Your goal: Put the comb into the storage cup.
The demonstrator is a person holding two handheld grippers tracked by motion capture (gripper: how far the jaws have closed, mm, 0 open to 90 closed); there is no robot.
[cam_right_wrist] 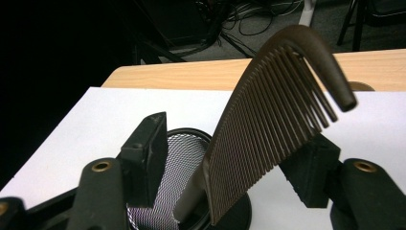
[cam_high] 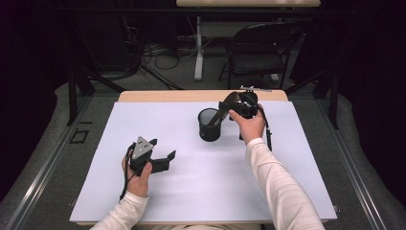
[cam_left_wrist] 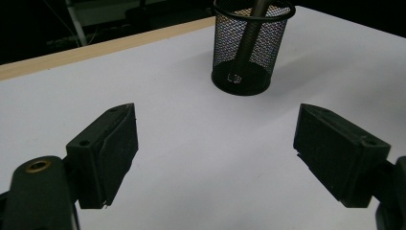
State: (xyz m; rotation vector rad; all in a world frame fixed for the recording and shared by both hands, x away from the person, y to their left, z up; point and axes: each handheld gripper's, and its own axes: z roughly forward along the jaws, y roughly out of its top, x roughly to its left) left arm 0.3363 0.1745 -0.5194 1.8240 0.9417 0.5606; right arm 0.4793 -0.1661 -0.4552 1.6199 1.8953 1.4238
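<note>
**Comb standing in a mesh cup, right claw open around it**

A white table top (cam_high: 191, 191) seen from above, with a strip of pale wood along its far edge; a person's two forearms in white sleeves come in from the near side, each hand holding a black two-jaw gripper.

The right gripper (cam_high: 233, 106) is held over the far middle of the table, just beside a round black mesh cup (cam_high: 209, 125); a brown comb (cam_high: 225, 109) stands in the cup with its handle down inside and its toothed end sticking up and leaning toward the gripper. In the right gripper view the comb (cam_right_wrist: 273, 139) rises between the two jaws; the jaws stand about half open, with a clear gap on the left side; the comb's teeth lie close to the right jaw, though whether they touch it cannot be told; the claw is not clamped on the comb. The cup's (cam_right_wrist: 177, 163) rim and mesh show below, between the jaws.

The left gripper (cam_high: 160, 160) rests near the table's near left side, well apart from the cup; its jaws stand wide open with nothing between them; the left gripper view looks across bare table to the cup (cam_left_wrist: 249, 52), with the comb's handle (cam_left_wrist: 246, 43) leaning inside.
</note>
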